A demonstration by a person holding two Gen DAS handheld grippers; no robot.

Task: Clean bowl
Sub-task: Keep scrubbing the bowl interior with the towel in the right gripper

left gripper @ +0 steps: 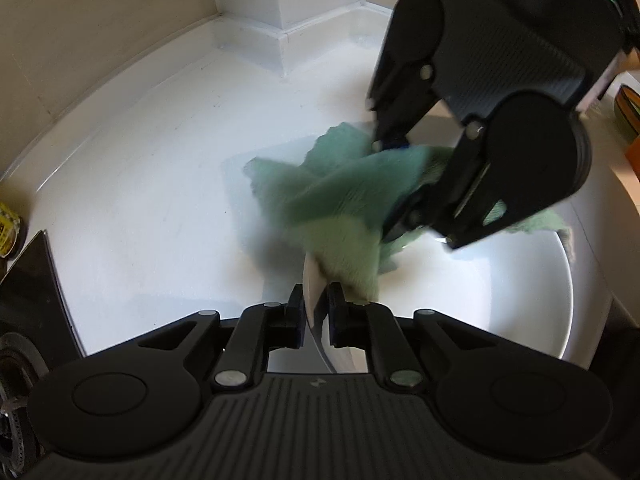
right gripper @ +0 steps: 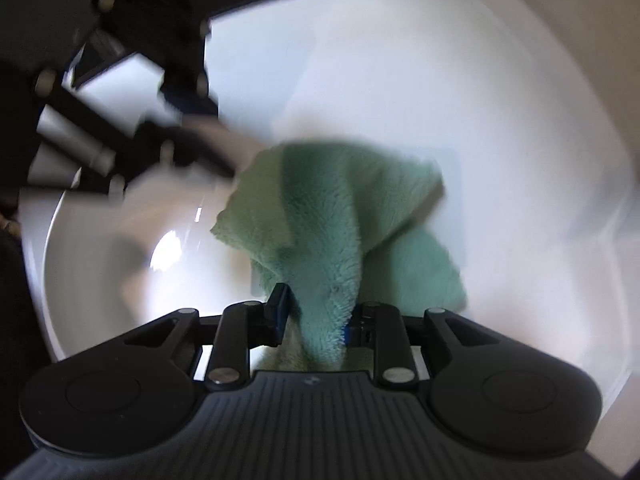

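A white bowl (left gripper: 500, 304) sits on the white counter. My left gripper (left gripper: 316, 312) is shut on the bowl's rim at its near left side. My right gripper (left gripper: 390, 184) comes in from the upper right and is shut on a green fluffy cloth (left gripper: 340, 208) that hangs over the bowl's rim and inside. In the right wrist view the cloth (right gripper: 340, 232) is pinched between my right gripper's (right gripper: 316, 316) pads and drapes forward over the bowl's inside (right gripper: 120, 248). The left gripper (right gripper: 192, 148) shows blurred at the upper left, on the rim.
The white counter (left gripper: 140, 184) runs to a beige wall with a white corner post (left gripper: 280, 12). A black hob edge (left gripper: 32, 280) lies at the left, with a yellow-labelled jar (left gripper: 8, 232) beside it. A striped bowl (left gripper: 628, 112) stands at the far right.
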